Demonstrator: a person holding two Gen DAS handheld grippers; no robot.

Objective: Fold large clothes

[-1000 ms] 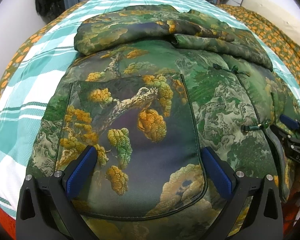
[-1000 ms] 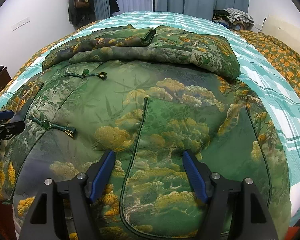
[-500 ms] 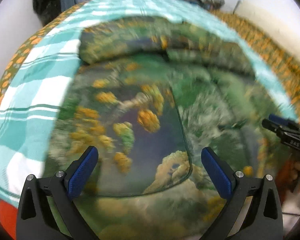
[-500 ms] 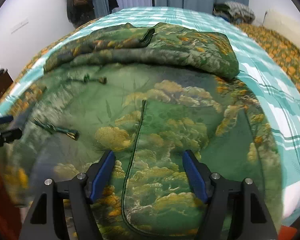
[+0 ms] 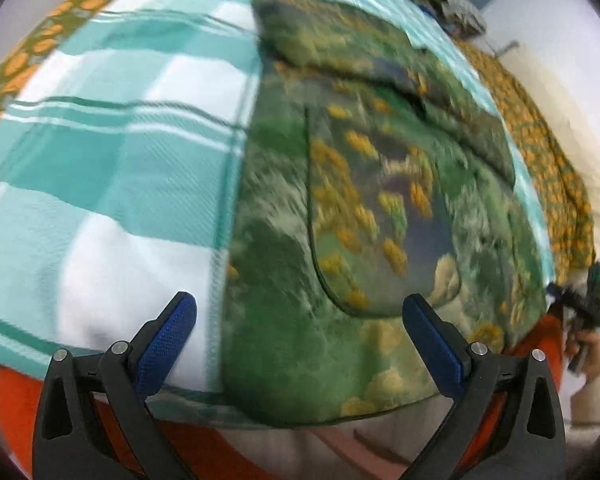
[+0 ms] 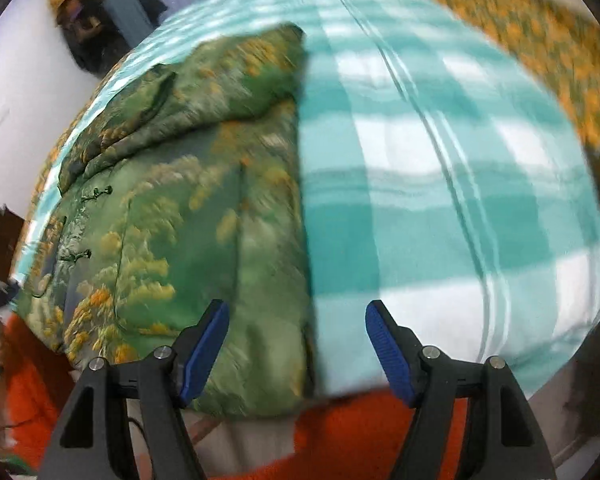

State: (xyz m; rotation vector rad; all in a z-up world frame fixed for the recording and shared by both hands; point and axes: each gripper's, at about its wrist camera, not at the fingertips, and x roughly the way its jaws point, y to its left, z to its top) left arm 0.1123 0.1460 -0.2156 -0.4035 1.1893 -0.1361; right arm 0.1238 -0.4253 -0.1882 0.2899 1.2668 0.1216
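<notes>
A large green padded jacket (image 5: 360, 216) with gold tree and cloud print lies flat on the bed, its upper part folded over at the far end. In the left wrist view my left gripper (image 5: 300, 332) is open and empty, above the jacket's near left hem corner. In the right wrist view the jacket (image 6: 188, 216) fills the left half, and my right gripper (image 6: 298, 340) is open and empty over its near right corner. The right gripper also shows at the far right of the left wrist view (image 5: 584, 312).
A teal and white checked bedspread (image 5: 112, 184) covers the bed, also in the right wrist view (image 6: 440, 200). An orange patterned quilt (image 6: 540, 60) lies along the far side. Orange fabric (image 6: 360, 432) hangs below the bed's near edge. Clothes hang on the wall (image 6: 84, 36).
Both grippers have pulled back toward the near edge and swung outward: the left one to the jacket's left corner, the right one to its right corner. Both stay open. The frames are now motion-blurred.
</notes>
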